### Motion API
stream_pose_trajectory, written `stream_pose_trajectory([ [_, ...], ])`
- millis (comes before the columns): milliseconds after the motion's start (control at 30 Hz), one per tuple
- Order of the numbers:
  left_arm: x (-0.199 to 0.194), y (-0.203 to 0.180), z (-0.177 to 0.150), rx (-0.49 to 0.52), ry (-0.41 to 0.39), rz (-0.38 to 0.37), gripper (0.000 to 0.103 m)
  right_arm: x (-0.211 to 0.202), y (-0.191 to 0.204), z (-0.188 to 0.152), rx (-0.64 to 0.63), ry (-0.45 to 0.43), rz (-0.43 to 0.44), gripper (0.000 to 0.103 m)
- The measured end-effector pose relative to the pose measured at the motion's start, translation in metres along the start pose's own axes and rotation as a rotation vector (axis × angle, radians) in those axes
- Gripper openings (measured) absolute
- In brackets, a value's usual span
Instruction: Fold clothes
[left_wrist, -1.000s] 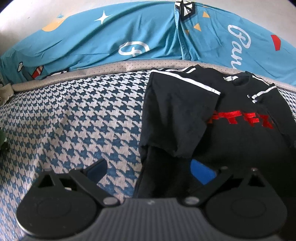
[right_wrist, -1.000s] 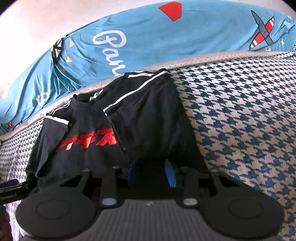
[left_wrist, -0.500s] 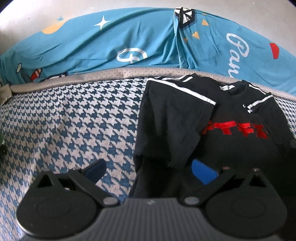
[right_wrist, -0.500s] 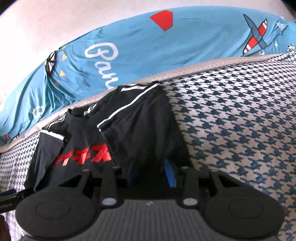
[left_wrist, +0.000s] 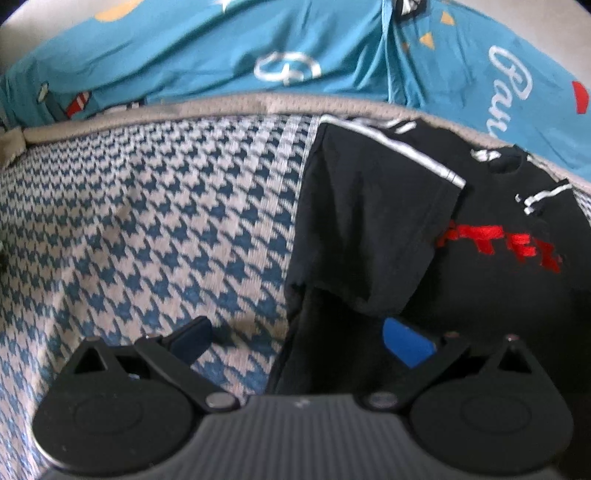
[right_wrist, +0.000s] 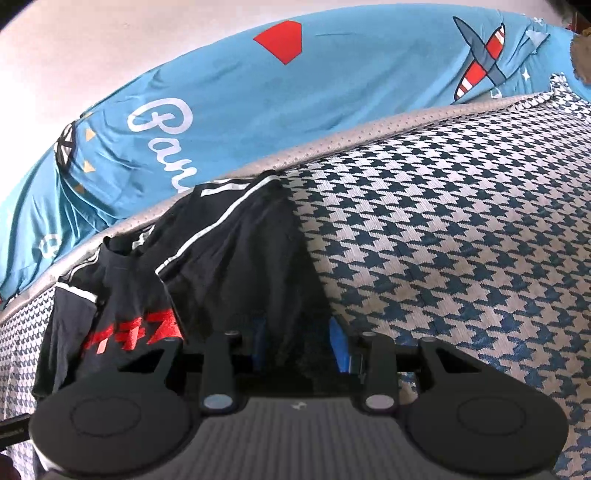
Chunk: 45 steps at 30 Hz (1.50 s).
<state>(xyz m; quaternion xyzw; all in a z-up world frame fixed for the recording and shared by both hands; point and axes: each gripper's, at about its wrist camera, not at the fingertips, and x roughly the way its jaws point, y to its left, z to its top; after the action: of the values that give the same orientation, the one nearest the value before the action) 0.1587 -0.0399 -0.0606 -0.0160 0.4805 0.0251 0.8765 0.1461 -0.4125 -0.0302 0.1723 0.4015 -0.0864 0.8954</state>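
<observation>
A black T-shirt (left_wrist: 369, 221) with white shoulder stripes and red lettering (left_wrist: 498, 247) lies on the houndstooth bed cover (left_wrist: 147, 240), its left sleeve folded inward. My left gripper (left_wrist: 299, 341) is open wide and straddles the shirt's left side edge, with one finger over the cover and the blue pad (left_wrist: 406, 343) over the cloth. In the right wrist view the T-shirt (right_wrist: 240, 266) is bunched and pulled up toward my right gripper (right_wrist: 299, 345), which is shut on its right side; the folded right sleeve hangs over the red lettering (right_wrist: 136, 332).
A blue quilt (left_wrist: 221, 55) with white script and plane prints is piled along the far edge of the bed, seen too as the quilt (right_wrist: 295, 92) in the right view. Bare houndstooth cover (right_wrist: 461, 240) stretches to the right of the shirt.
The right gripper, still clamped on the shirt, has drawn its right side up and inward, bunching the cloth. The left gripper stays open and has shifted slightly along the left edge.
</observation>
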Motion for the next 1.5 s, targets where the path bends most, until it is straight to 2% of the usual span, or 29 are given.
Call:
stream_pose_trajectory([
  [133,0.001,-0.003,-0.002,0.020,-0.002,0.013,0.103,0.003,-0.005,0.001,0.013,0.001,-0.011,0.037],
  [400,-0.005,0.001,-0.001,-0.007,-0.005,0.006,0.103,0.013,-0.019,0.007,0.063,-0.009,0.007,0.037],
  [667,-0.004,0.004,0.000,-0.022,0.001,-0.002,0.103,0.021,-0.016,0.010,0.015,-0.042,0.030,0.038],
  [767,-0.004,0.005,0.001,-0.025,0.001,-0.003,0.103,0.021,-0.011,0.009,-0.017,-0.049,0.027,0.031],
  [900,-0.005,0.005,0.000,-0.028,0.000,-0.006,0.103,0.022,-0.006,0.006,-0.048,-0.053,0.048,0.016],
  [1000,-0.005,0.005,0.000,-0.029,-0.002,-0.007,0.103,0.021,-0.002,0.005,-0.054,-0.064,0.053,0.011],
  [1267,-0.006,0.005,0.000,-0.030,-0.002,-0.008,0.103,0.004,0.011,0.006,-0.083,-0.127,0.106,0.010],
  [1500,-0.006,0.006,0.000,-0.035,0.001,-0.007,0.103,0.009,0.005,0.007,-0.048,-0.106,0.088,0.011],
])
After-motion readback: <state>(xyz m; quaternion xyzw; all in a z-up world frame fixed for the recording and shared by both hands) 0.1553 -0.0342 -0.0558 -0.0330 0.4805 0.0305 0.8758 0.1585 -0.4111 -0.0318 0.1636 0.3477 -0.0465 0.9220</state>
